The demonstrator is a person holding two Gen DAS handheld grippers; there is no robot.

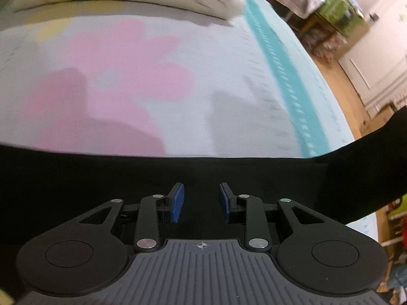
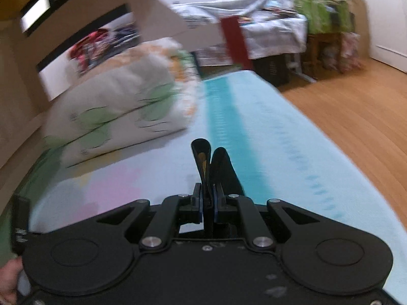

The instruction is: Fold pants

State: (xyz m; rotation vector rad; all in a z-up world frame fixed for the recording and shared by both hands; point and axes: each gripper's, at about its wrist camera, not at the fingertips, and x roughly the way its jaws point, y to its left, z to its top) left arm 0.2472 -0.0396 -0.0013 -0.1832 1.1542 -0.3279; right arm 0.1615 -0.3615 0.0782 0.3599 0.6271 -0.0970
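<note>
The black pants (image 1: 101,178) lie across the bed as a wide dark band in the left wrist view, stretching up to the right edge. My left gripper (image 1: 201,202) is open just above the black cloth, its blue pads (image 1: 177,203) apart with nothing between them. My right gripper (image 2: 208,203) is shut on a fold of the black pants (image 2: 212,162), which sticks up in two loops past the fingertips, held above the bed.
The bed (image 1: 229,89) has a pale sheet with a pink flower print and a teal stripe (image 2: 223,127). A folded white and green quilt (image 2: 122,117) sits at the head. Wooden floor (image 2: 356,117) and cluttered furniture (image 2: 279,33) lie to the right.
</note>
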